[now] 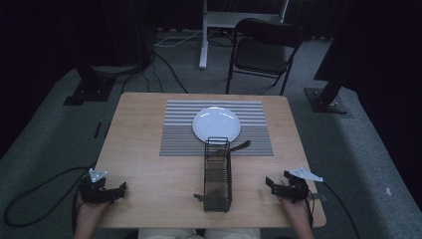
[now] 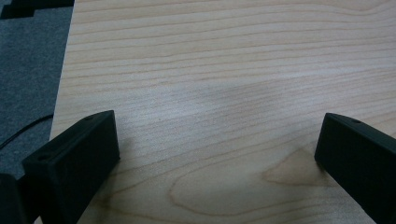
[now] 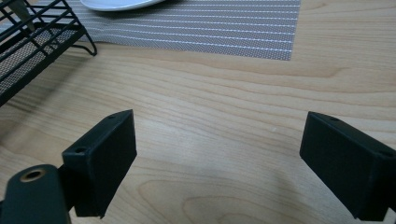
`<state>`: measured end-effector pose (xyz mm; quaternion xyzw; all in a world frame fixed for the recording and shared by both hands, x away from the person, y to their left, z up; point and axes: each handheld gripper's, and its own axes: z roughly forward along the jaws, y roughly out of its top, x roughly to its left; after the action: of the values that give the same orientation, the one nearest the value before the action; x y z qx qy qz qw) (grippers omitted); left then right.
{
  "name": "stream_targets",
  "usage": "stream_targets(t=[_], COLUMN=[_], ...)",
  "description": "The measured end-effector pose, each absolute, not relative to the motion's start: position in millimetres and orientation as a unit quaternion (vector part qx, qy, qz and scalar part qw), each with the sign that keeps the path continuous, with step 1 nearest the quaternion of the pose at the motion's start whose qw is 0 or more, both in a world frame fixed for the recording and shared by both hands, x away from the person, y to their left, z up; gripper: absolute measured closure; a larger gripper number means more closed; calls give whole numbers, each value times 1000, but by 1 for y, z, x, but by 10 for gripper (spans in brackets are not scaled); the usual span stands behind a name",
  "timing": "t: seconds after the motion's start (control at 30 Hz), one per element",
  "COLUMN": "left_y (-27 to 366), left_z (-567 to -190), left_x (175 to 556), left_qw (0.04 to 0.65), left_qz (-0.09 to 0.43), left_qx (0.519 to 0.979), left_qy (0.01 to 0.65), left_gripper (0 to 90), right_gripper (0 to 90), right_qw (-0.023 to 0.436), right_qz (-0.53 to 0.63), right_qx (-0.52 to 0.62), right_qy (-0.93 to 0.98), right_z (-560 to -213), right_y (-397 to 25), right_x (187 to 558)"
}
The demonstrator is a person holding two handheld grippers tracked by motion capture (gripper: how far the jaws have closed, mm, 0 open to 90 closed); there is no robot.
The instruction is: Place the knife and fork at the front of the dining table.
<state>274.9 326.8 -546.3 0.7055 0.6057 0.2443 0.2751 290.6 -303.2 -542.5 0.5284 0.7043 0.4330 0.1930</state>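
The table [image 1: 144, 149] is pale wood with a wavy brown grain running across it. On it lies a grey placemat [image 1: 179, 124], banded in fine white stripes, broader and lighter on its far half, tighter and darker on the near half. The plate [image 1: 216, 124] on it is plain glossy white. The wire rack [image 1: 218, 174] is black, with a dark mesh floor. Both grippers are matt black, the left gripper [image 1: 119, 190] and the right gripper [image 1: 271, 184], each topped by a pale grey plate. The floor [image 1: 45, 144] is dull grey-green carpet, crossed by black cables. The folding chair [image 1: 263, 50] is black.
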Motion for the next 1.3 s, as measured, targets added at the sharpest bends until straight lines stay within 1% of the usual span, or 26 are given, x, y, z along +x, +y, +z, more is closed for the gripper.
stream_targets(t=[0.4, 0.63, 1.0, 1.3], left_y=[326, 325, 325, 325], left_z=[-547, -546, -546, -546], left_x=[276, 274, 274, 274], left_qw=[274, 273, 272, 272], left_qz=[246, 247, 247, 247], left_qx=[702, 700, 698, 698], left_qy=[610, 612, 614, 614], left_gripper=[0, 0, 0, 0], right_gripper=[104, 104, 105, 105], right_qw=[194, 176, 174, 178], right_qz=[419, 427, 452, 494], right_qx=[518, 516, 497, 471], right_qy=[720, 721, 720, 709], right_z=[-542, -540, -520, -490], right_y=[-297, -292, -282, -270], right_x=[290, 288, 285, 281])
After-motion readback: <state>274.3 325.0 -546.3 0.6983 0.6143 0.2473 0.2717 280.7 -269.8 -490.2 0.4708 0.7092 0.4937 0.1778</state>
